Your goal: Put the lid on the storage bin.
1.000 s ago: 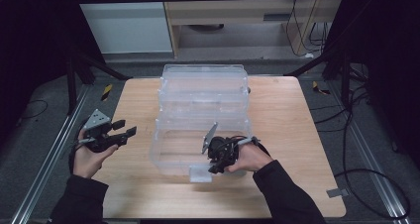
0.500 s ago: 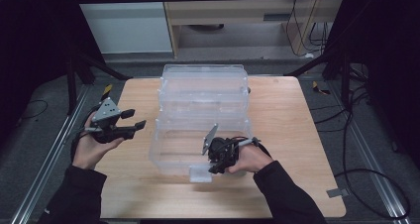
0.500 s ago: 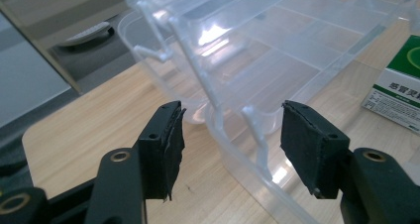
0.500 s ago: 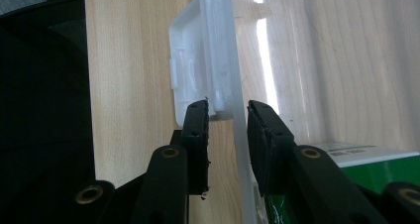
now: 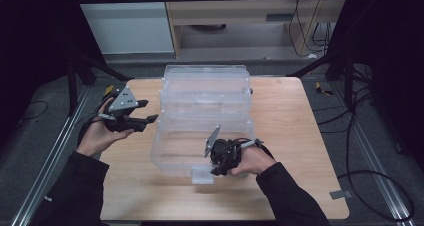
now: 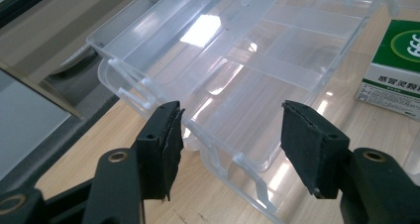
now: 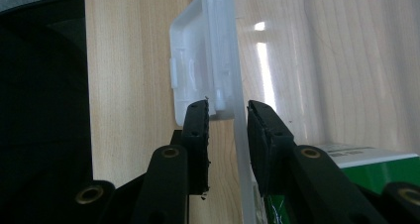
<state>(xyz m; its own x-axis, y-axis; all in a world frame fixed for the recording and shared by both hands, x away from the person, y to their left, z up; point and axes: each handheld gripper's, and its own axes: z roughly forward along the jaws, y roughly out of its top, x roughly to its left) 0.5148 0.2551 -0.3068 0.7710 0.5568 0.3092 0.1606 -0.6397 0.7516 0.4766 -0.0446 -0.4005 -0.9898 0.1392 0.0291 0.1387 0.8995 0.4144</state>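
A clear plastic organiser box (image 5: 205, 101) lies opened out on the wooden table (image 5: 295, 126), its lid (image 6: 257, 50) spread flat toward the back. My left gripper (image 5: 149, 111) hovers at the box's left side. Its jaws (image 6: 230, 135) are open, have just been opening, and hold nothing. At the box's near edge my right gripper (image 5: 216, 170) is shut on the clear front wall (image 7: 238, 135), just below the white latch (image 7: 193, 70). A green and white carton (image 7: 356, 169) sits right behind that wall.
The carton (image 6: 391, 70) also shows at the right of the left gripper view, beyond the lid. Bare wood lies right of the box and along the table's front edge. Dark metal frame rails run on both sides of the table.
My left gripper has risen and moved back and to the right, closer to the box's left side. The right gripper and the box have stayed put.
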